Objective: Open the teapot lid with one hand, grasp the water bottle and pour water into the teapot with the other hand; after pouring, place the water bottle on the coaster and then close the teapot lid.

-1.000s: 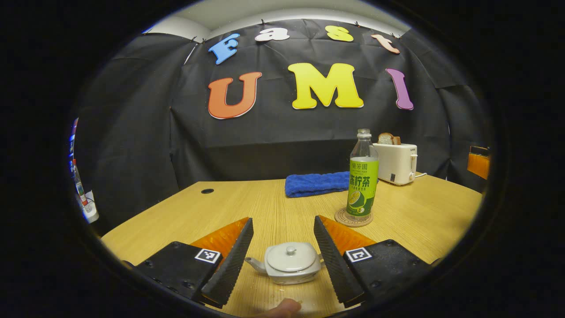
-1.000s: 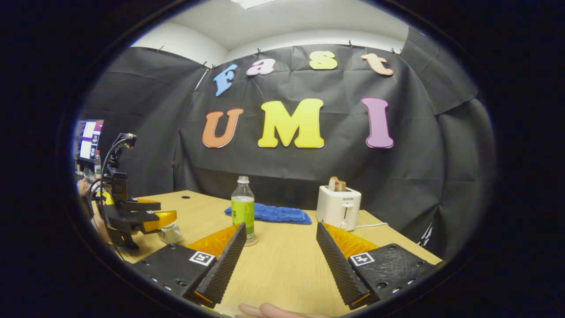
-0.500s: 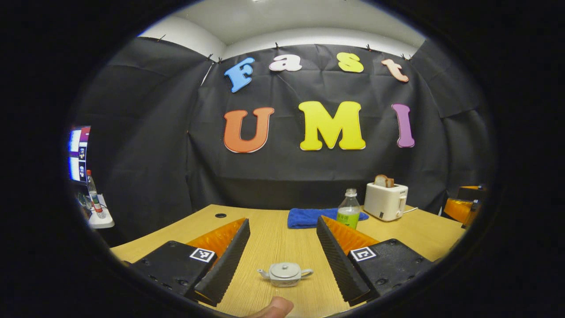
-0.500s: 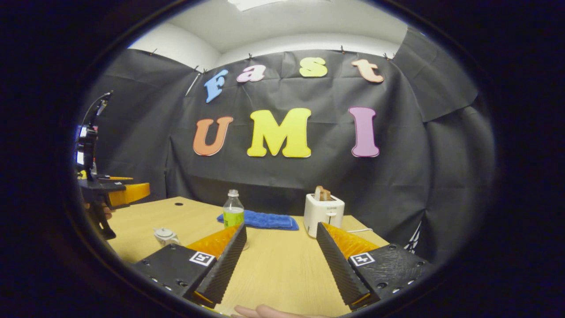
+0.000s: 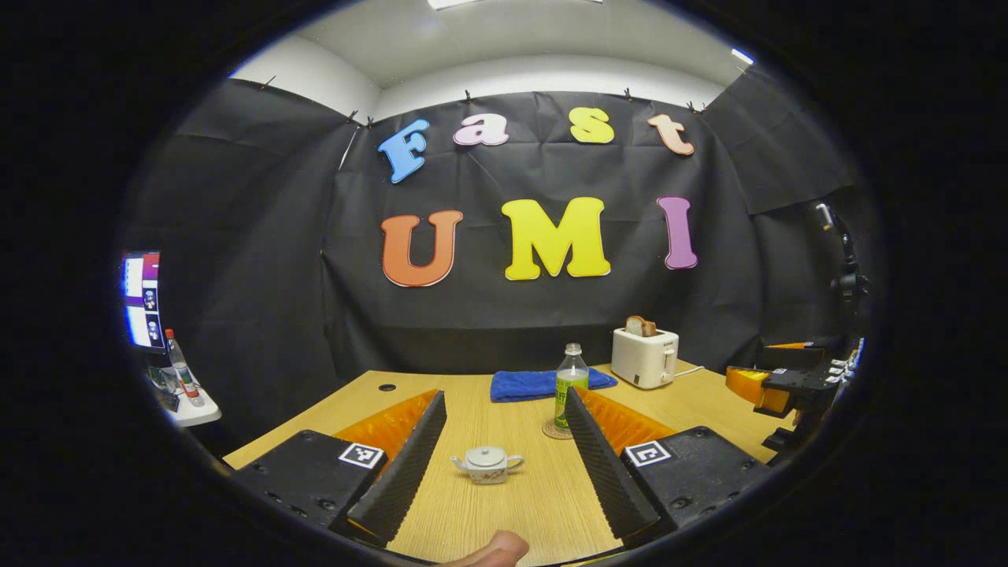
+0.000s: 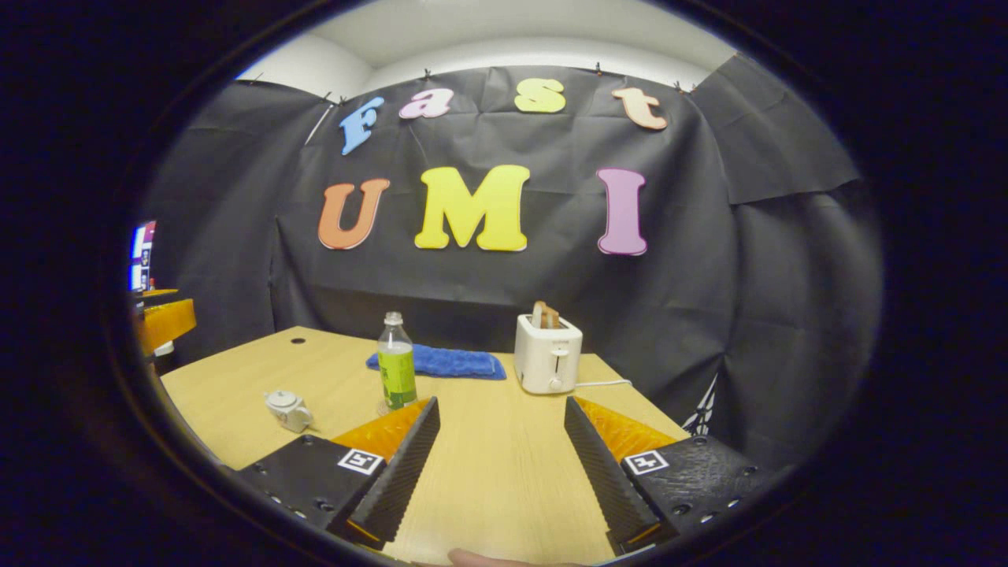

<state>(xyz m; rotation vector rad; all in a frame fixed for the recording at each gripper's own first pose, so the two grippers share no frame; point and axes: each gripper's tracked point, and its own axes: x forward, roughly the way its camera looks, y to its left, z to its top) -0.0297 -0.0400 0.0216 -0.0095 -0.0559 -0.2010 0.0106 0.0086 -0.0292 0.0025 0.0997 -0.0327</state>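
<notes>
On the table (image 5: 472, 512), the teapot (image 5: 487, 464) sits near the front, lid (image 5: 486, 454) on, with the bottle (image 5: 570, 387) upright on the coaster (image 5: 556, 430) behind and to its right, apart from it. The left gripper (image 5: 504, 465) hovers back from the teapot, jaws spread wide and holding nothing; the right gripper (image 6: 504, 465) is likewise released over bare table, with teapot and bottle (image 6: 396, 372) off to its left.

Judgement: the teapot looks ceramic, hence rigid, smooth and breakable. The lid is small and light and is best pinched by its knob. The bottle appears to be thin plastic, partly filled and uncapped, so it may flex or slop; grip mid-body on the label, firmly but not hard.

A towel (image 5: 543, 383) and toaster (image 5: 646, 357) stand at the rear, well clear. Nothing obstructs either approach. The chief hazard is the two grippers crowding each other over the teapot.
</notes>
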